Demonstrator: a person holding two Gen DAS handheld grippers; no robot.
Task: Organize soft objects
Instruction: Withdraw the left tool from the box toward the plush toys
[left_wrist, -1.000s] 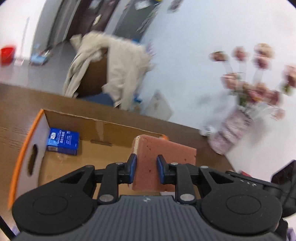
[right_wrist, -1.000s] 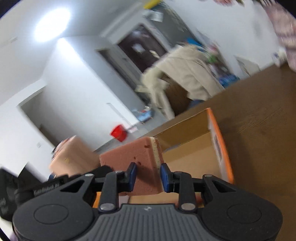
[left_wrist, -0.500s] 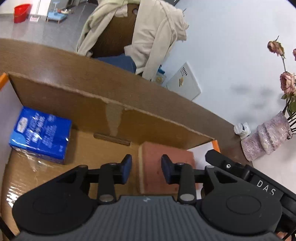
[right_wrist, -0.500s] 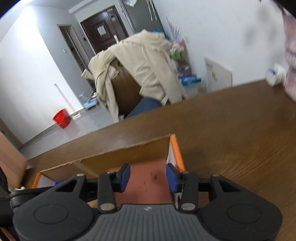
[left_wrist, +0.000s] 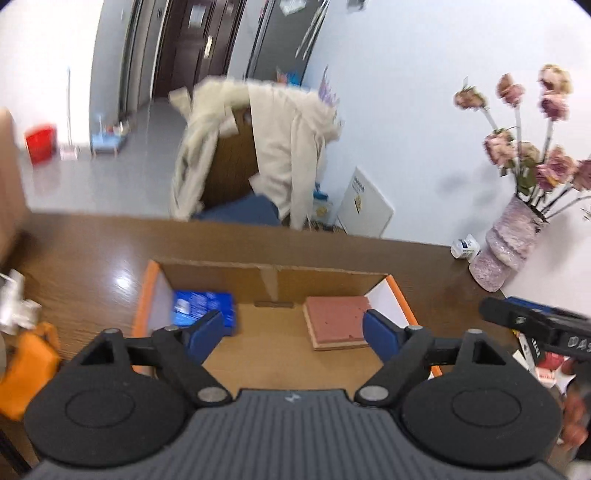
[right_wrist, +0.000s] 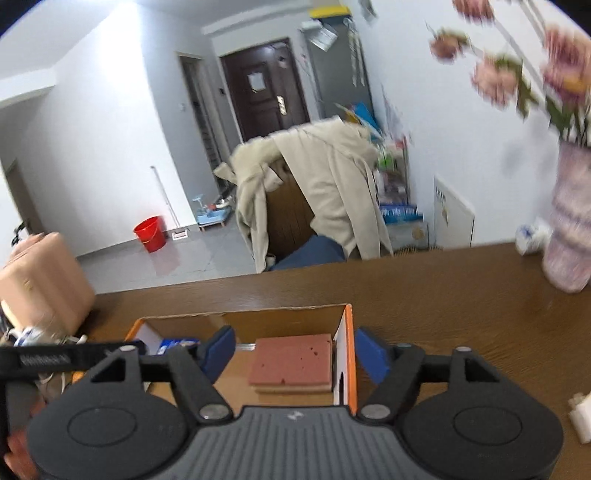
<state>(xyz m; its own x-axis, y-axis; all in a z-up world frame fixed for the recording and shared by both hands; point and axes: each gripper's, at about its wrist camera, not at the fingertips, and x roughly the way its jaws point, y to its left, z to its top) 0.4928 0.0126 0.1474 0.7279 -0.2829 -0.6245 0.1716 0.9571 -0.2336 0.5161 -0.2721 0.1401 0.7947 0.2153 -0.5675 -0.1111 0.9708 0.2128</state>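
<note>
left claw (left_wrist: 293, 332): I read it wide apart and opening, blue pads on nothing; it hangs above the box, the sponges showing between its fingers
right claw (right_wrist: 293, 352): I see it apart and opening too, empty; right finger outside the box's right wall, left finger over the interior
sponges: two flat brick-red rectangular sponges with tan undersides (left_wrist: 338, 321), stacked flat on the box floor in its far right corner, against the right wall; top one sits slightly askew on the lower
box: open brown cardboard box with orange rim (left_wrist: 144, 295), resting on the dark brown wooden tabletop (right_wrist: 443, 306)
blue pack: blue plastic-wrapped tissue pack (left_wrist: 205, 308) inside the box, far left corner, well apart from the sponges
vase: pale pink ribbed vase of dried pink roses (left_wrist: 511, 243) on the tabletop near the wall, right of the box
small bottle: white, blue label (left_wrist: 465, 248), just beside the vase
blur: both views smeared at the edges
</note>
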